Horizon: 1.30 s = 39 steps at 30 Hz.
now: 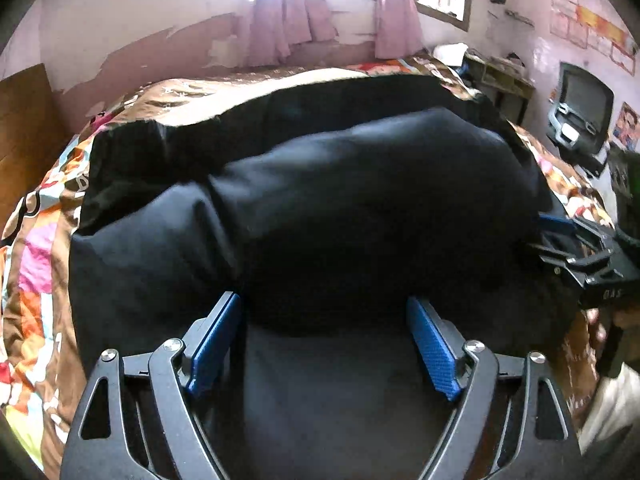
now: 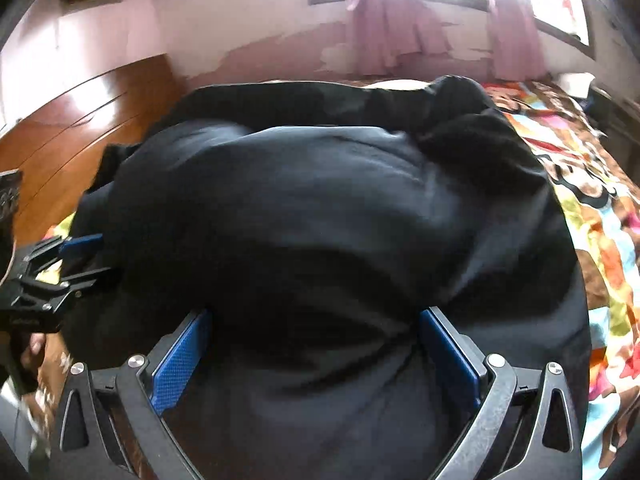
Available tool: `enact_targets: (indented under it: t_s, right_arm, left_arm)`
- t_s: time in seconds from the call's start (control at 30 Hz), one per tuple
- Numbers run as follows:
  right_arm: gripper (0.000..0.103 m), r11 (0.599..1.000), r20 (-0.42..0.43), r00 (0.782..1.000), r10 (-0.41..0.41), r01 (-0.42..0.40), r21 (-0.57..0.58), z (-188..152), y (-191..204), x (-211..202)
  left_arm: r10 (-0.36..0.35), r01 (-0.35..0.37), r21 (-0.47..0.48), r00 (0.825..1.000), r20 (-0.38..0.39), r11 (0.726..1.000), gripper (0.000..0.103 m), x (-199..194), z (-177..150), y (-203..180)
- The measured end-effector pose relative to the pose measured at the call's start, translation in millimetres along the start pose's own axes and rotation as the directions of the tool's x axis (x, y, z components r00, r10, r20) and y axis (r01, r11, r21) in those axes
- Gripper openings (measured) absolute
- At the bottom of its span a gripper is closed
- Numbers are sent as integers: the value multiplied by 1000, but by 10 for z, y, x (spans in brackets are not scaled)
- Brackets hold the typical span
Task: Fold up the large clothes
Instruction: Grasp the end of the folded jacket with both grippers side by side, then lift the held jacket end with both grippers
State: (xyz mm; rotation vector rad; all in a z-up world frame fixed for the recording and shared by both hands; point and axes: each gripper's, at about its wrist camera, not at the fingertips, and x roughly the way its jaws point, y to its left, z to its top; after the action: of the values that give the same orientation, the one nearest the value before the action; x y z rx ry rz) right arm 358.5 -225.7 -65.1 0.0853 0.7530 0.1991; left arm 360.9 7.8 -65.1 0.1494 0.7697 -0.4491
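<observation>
Between both spread tongs (image 1: 326,304) (image 2: 316,316) lies the black garment (image 1: 360,184).

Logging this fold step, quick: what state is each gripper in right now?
Left gripper: open, over the black garment, gripping nothing.
Right gripper: open, over the same garment, gripping nothing.

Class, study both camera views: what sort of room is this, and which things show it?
Most likely a bedroom: a bed with a colourful patchwork bedspread, pink curtains at a window, and a brown wooden wardrobe beside it.
</observation>
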Motion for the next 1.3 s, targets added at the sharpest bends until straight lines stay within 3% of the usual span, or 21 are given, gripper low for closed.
enact_targets:
  t_s: [0.27, 0.4, 0.5, 0.7, 0.83, 1.3]
  right_arm:
    - [103, 998, 15, 999, -51, 51, -43, 367, 32, 165]
    - [103, 990, -76, 995, -66, 56, -127, 588, -13, 457]
    - [103, 994, -140, 989, -41, 27, -105, 772, -202, 662]
    - [103, 991, -162, 985, -65, 44, -127, 991, -461, 859]
    - [103, 996, -167, 985, -32, 17, -92, 1008, -574, 988]
    - [103, 996, -120, 993, 14, -25, -89, 901, -594, 1126]
  left_arm:
    - [-17, 19, -34, 999, 52, 999, 90, 281, 318, 189]
    - [13, -14, -9, 1000, -3, 1000, 98, 512, 477, 195]
    - [23, -23, 0, 998, -50, 1000, 102, 694, 589, 236]
    - [-21, 19, -32, 996, -90, 999, 102, 937, 712, 371]
    - [-53, 45, -80, 994, -98, 996, 102, 1020, 748, 457]
    - [-67, 63, -101, 997, -43, 993, 102, 999, 651, 491]
